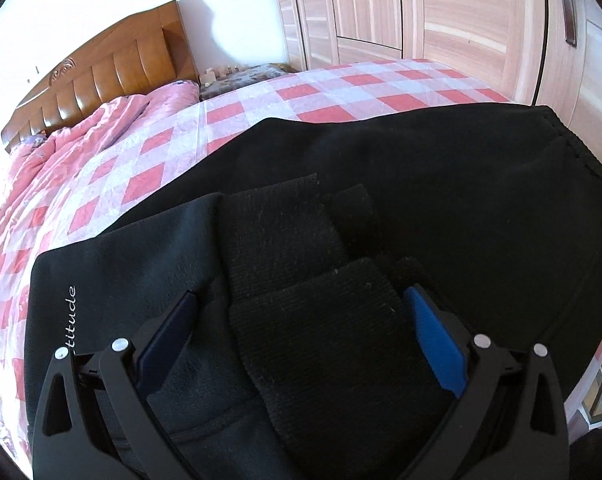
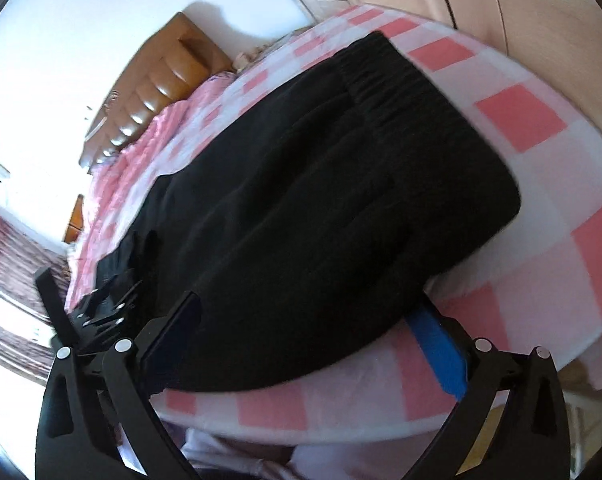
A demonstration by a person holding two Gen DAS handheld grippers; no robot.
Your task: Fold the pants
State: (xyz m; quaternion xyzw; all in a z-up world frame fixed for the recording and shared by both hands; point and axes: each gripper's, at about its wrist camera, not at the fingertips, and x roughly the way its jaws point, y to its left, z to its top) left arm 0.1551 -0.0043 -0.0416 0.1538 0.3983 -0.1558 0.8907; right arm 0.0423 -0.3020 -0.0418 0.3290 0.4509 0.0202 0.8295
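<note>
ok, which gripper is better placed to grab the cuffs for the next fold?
Probably left: the left gripper stands open astride the ribbed cuffs. The right gripper, also open, straddles only the pants edge.

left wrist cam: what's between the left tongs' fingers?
In the left wrist view, the ribbed cuffs of the black pants lie between the open left tongs; the pads aren't visibly pressing on them.

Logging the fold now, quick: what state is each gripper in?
Left gripper: open, jaws spread either side of the ribbed cuffs of the black fleece pants, gripping nothing.
Right gripper: open wide, straddling the pants' near edge, not clamped.
</note>
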